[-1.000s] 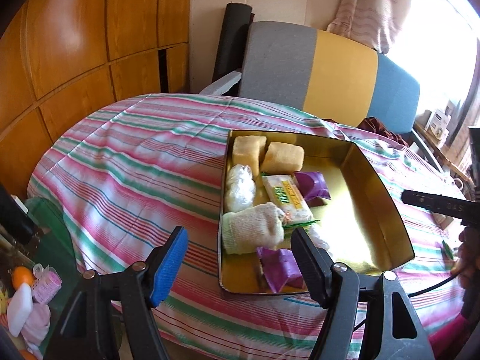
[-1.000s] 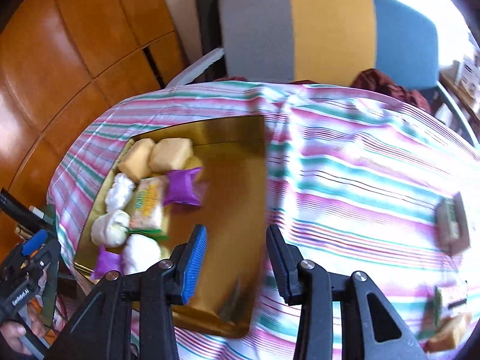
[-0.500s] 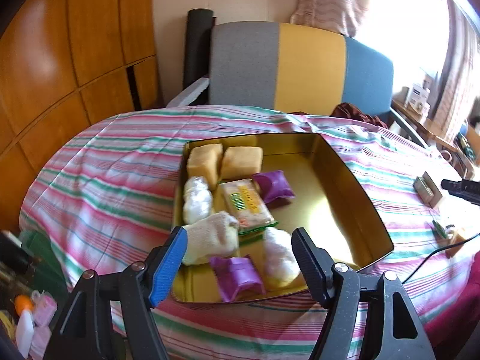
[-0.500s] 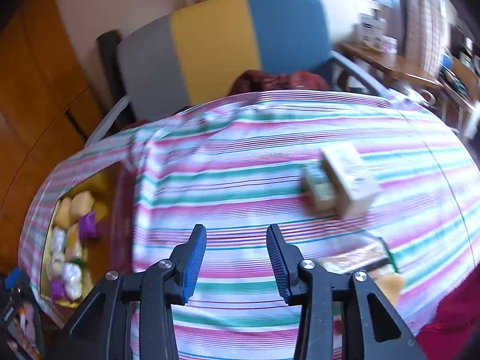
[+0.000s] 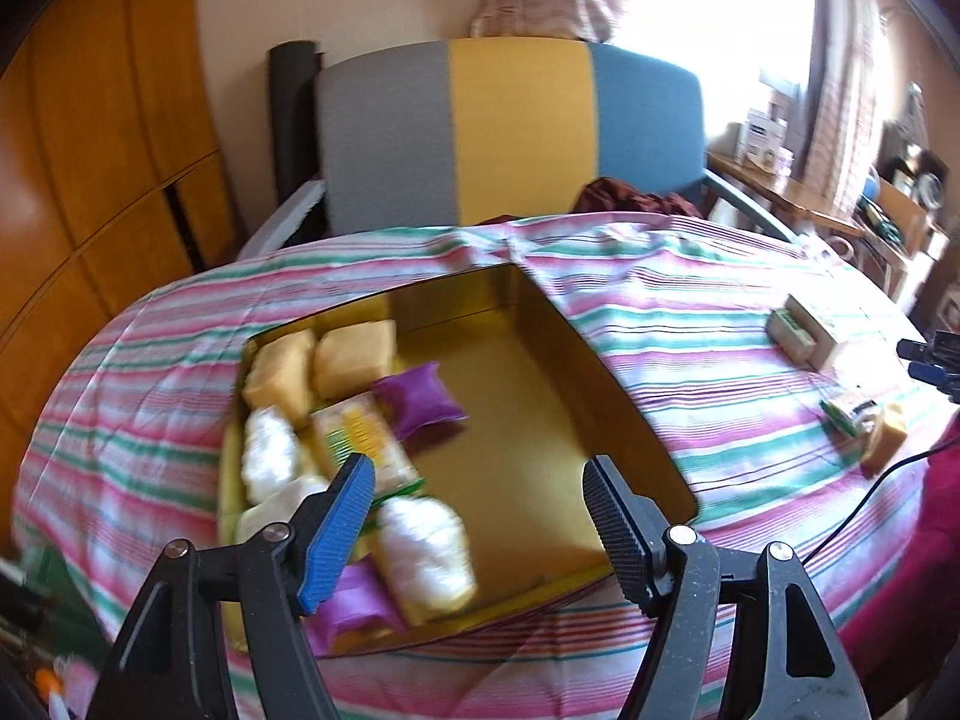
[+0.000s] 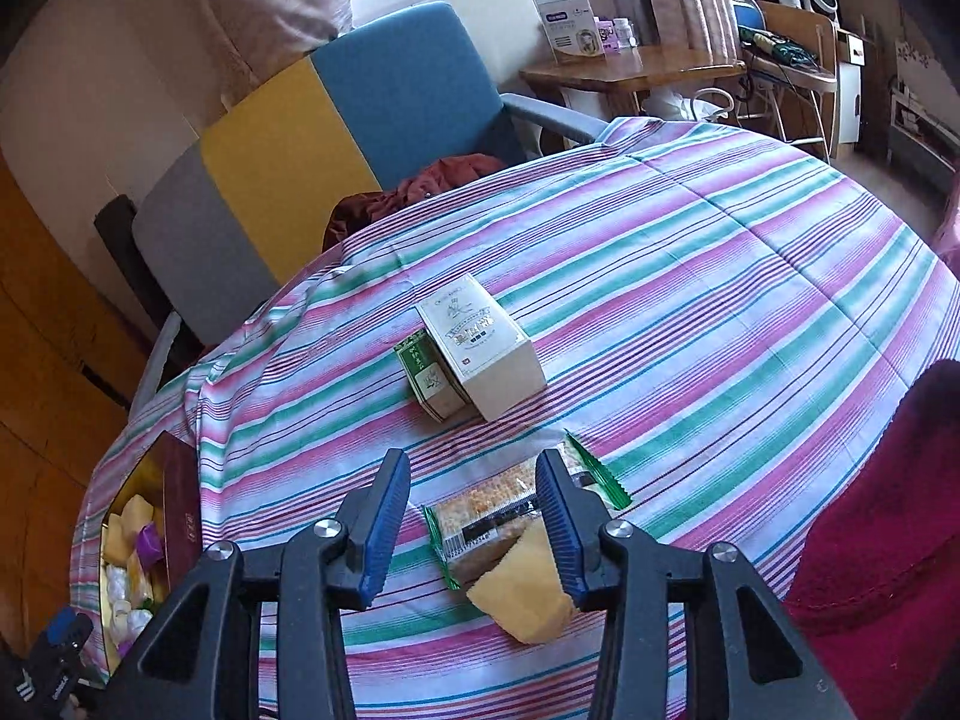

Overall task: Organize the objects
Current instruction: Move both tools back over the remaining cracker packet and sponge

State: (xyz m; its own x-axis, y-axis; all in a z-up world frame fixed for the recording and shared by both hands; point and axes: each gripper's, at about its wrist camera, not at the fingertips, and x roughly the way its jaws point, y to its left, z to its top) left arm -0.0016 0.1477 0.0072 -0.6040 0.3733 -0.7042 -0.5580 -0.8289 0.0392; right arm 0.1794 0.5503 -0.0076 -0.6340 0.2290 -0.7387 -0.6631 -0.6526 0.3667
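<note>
A gold tin (image 5: 624,414) on the striped tablecloth holds yellow packets (image 5: 354,354), purple packets (image 5: 423,399), white packets (image 5: 426,552) and a cracker packet (image 5: 360,444). My left gripper (image 5: 477,471) hovers open over the tin's near part with nothing between its fingers. My right gripper (image 6: 471,468) is over the table's right side, its jaws opening and gripping nothing. Below it lie a clear cracker packet (image 6: 492,510) with green ends and a yellow packet (image 6: 528,591). Beyond them stand a white box (image 6: 483,348) and a smaller green-and-white box (image 6: 429,384).
A grey, yellow and blue chair (image 5: 510,126) stands behind the table with a dark red cloth (image 6: 420,186) on its seat. A dark red fabric (image 6: 882,528) lies at the table's right edge. The tin's outer wall (image 6: 177,516) shows at the far left in the right wrist view.
My right gripper swung away from the tin to the table's right side, over the loose packets, and its jaws widened a little. My left gripper shifted right along the tin.
</note>
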